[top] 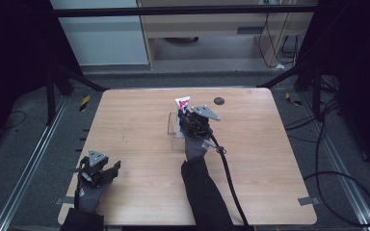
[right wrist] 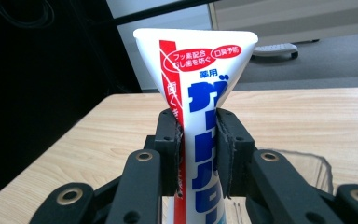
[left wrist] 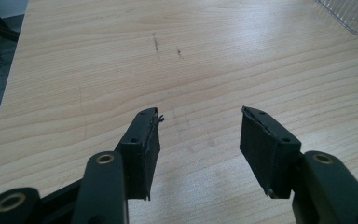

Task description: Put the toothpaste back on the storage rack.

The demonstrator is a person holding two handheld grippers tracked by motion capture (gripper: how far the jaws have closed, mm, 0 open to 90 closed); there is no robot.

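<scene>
The right gripper [right wrist: 199, 154] was clamped on a white toothpaste tube [right wrist: 200, 88] printed in red and blue, its two jaws pressing the tube's body from either side. The tube stood upright between them, its flat crimped end fanning out above the jaws and its lower part running down out of sight below them. Held that way, cap end down, it looked set to go into, or come out of, a clear plastic container [top: 174, 126] that sat directly beneath and just ahead of the jaws; in the right gripper view a glassy rim [right wrist: 317, 163] showed just past the right-hand jaw. Whether the tube's bottom end was already inside that container or hanging above it could not be told, since the gripper hid the meeting point in the high view.

The left gripper [left wrist: 200, 140] was spread wide with nothing between its jaws, hovering low over bare wood of the table [left wrist: 98, 56]. A ribbed corner of the clear container [left wrist: 352, 16] lay well ahead of it and off to its right. It seemed parked out of the way, leaving the upright handling to the other hand.
</scene>
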